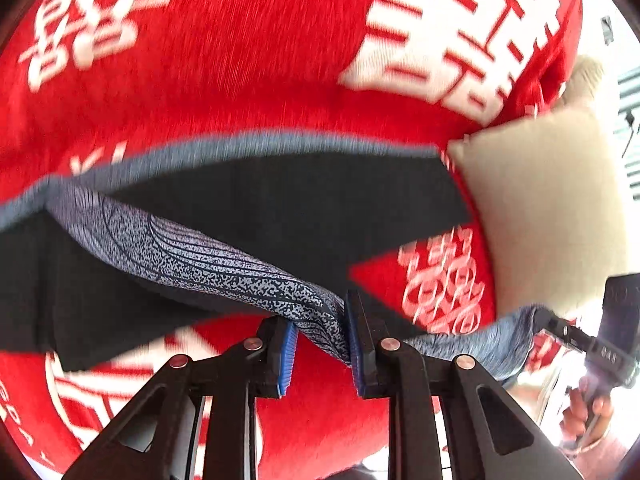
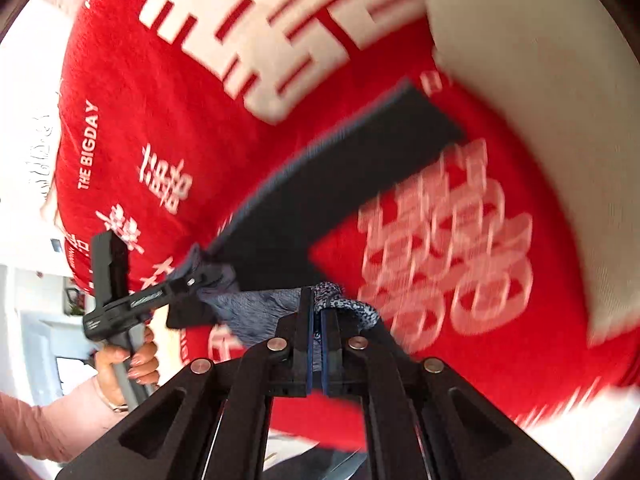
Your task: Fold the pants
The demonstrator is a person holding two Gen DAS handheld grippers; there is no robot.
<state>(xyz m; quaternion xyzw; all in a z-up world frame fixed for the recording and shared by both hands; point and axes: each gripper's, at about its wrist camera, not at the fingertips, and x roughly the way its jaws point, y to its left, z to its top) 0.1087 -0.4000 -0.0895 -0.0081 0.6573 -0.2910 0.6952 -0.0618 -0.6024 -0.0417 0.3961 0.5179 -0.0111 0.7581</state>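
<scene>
The pants [image 1: 280, 208] are black with a grey patterned waistband [image 1: 208, 260] and hang stretched in the air over a red blanket. My left gripper [image 1: 320, 340] has its jaws apart with the waistband bunched between them, against the right pad. My right gripper [image 2: 317, 340] is shut on the other waistband corner [image 2: 340, 300]. In the right wrist view the pants [image 2: 320, 200] stretch away to the upper right, and the left gripper [image 2: 160, 292] holds the cloth at left. The right gripper also shows in the left wrist view [image 1: 560, 324].
A red blanket [image 1: 240, 60] with white characters covers the surface below; it also fills the right wrist view [image 2: 160, 120]. A beige pillow [image 1: 548, 200] lies at the right. A white pillow [image 2: 540, 100] is at the upper right.
</scene>
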